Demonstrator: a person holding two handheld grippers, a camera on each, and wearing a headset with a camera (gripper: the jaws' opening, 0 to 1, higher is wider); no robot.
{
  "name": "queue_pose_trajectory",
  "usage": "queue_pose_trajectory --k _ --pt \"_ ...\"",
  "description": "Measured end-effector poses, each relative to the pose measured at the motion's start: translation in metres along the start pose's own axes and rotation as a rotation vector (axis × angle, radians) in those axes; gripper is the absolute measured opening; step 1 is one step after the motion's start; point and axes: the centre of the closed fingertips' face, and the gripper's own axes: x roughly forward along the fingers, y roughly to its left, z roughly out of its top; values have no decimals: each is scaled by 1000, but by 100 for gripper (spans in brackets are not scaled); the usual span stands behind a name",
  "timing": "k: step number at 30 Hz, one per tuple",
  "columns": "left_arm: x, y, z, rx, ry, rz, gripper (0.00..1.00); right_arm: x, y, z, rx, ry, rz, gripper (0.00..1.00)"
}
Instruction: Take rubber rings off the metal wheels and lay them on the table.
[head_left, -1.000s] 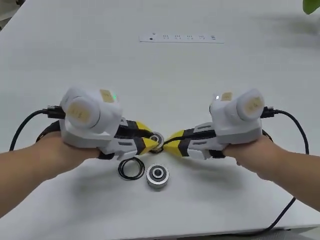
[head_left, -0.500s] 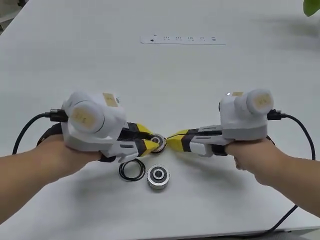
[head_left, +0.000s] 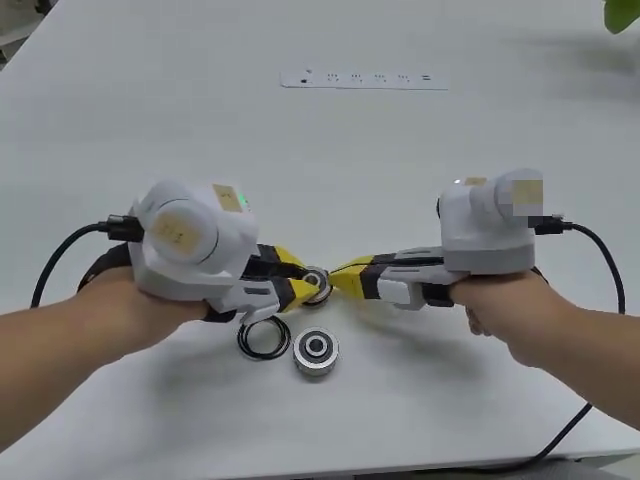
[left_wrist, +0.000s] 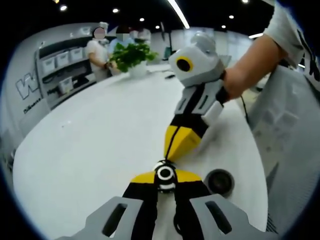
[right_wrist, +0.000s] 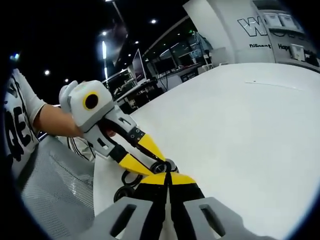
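My left gripper (head_left: 308, 287) is shut on a small metal wheel (head_left: 317, 282) and holds it just above the table. In the left gripper view the wheel (left_wrist: 165, 173) sits between my yellow jaw tips. My right gripper (head_left: 337, 279) comes in from the right, shut, with its tips pinching at the wheel's rim where the black rubber ring sits. In the right gripper view its own tips (right_wrist: 168, 175) touch the wheel (right_wrist: 169, 165). Loose black rubber rings (head_left: 264, 339) lie on the table below the left gripper. A second metal wheel (head_left: 316, 351) lies beside them.
A white power strip (head_left: 363, 78) lies far back on the white table (head_left: 320, 160). Black cables (head_left: 60, 250) trail from both grippers toward the front edge. A potted plant (left_wrist: 131, 54) and people stand beyond the table's end.
My right gripper's body has drawn slightly to the right and rolled, while its tips stay at the wheel. The left gripper keeps its hold and has barely moved.
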Motion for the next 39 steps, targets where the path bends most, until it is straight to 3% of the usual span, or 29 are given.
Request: queue_pose_trajectory --k 17,19,20,21,26,32,34,39 --pt "0 0 1 -4 -10 5 12 2 9 1 14 -5 46 0" --pt "0 -2 2 -3 -11 6 12 4 18 4 17 -18 87 0" --pt "0 -2 2 -3 -10 7 12 6 31 6 21 -21 136 0" --pt "1 -2 2 -3 -12 11 12 6 26 10 -15 -33 101 0" --pt "0 -5 2 2 -11 17 12 4 19 6 -8 -21 78 0" --pt "-3 -7 5 73 -10 15 17 0 18 8 2 -31 64 0" --pt "-5 -10 5 51 -10 -7 20 -1 19 10 10 -38 64 0" --pt "-16 -11 12 36 -45 2 29 -4 19 16 25 -60 70 0"
